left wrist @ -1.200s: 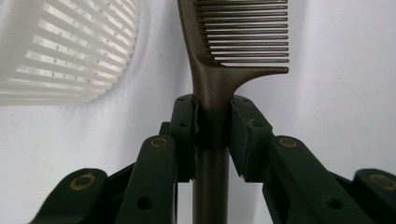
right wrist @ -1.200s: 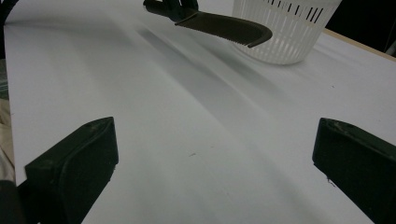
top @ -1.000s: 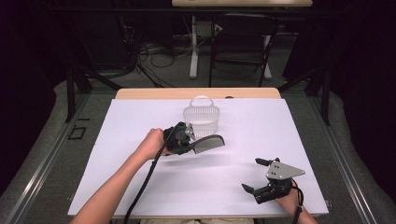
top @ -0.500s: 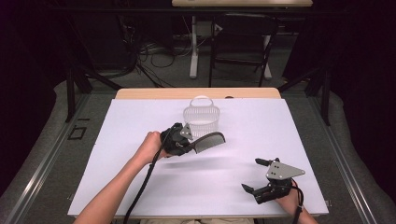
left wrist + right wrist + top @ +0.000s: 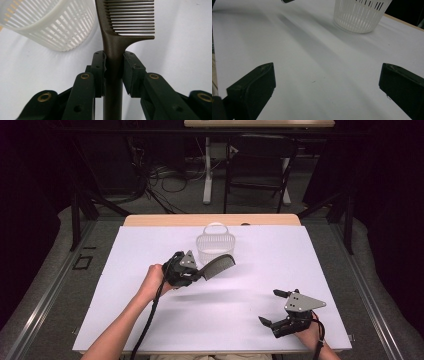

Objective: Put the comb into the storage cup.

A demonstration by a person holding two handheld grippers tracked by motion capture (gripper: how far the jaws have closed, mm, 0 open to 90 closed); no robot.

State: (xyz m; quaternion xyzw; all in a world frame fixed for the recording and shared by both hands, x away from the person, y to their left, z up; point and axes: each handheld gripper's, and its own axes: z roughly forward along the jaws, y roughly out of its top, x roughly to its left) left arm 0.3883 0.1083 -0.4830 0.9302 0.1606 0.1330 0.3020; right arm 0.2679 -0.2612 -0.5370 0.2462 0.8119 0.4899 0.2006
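**Carrying comb toward basket: gap is up and slightly right of L gripper**

L gripper (image 5: 196, 272) is clamped on the dark comb (image 5: 219, 265) at the handle, pads either side of the shaft just below the teeth (left gripper view, comb (image 5: 117, 37)). Comb is off the table, airborne over the white sheet (image 5: 150, 320).

Key relation: white slotted basket (image 5: 215, 247) sits just beyond the comb tip, toward the far edge. Comb long axis runs roughly L-to-R w/ a slight upward tilt, teeth end leading. So tip is near the basket's front wall, not yet over the rim, as far as I can tell. In the left gripper view the basket (image 5: 50, 25) lies left of the comb.

L hand is way closer. R gripper (image 5: 280, 309) idles near the front-right corner, jaws wide apart, holding nothing, well apart from the basket (image 5: 359, 15).

Prob next: lift tip over rim, tilt teeth-down, drop.
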